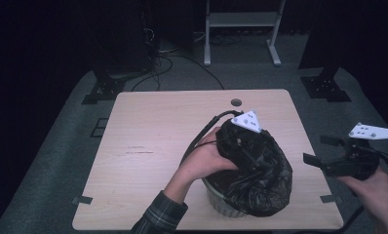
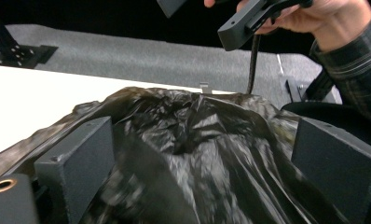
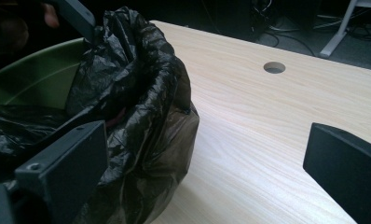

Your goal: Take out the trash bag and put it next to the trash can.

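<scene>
A black trash bag [image 1: 272, 180] lines a round bin [image 1: 221, 204] near the table's front edge. The bin looks pale outside and green inside [image 3: 34, 79]. My left gripper [image 1: 253, 158] reaches into the bag's top from the left, with its grey plate above. In the left gripper view its jaws [image 2: 204, 133] stand wide apart, and crumpled bag [image 2: 193, 121] lies between them without being pinched. My right gripper [image 1: 322, 150] hangs open beyond the table's right edge with nothing in it. In the right gripper view its jaws [image 3: 204, 140] frame the bag's rim [image 3: 141, 93] and bare table.
The wooden table [image 1: 148, 146] has a cable hole [image 1: 236, 102] at the back. A white frame's legs [image 1: 241, 29] and cables lie on the grey floor behind. Black stand feet [image 1: 102, 90] flank the table. The table's left half is bare.
</scene>
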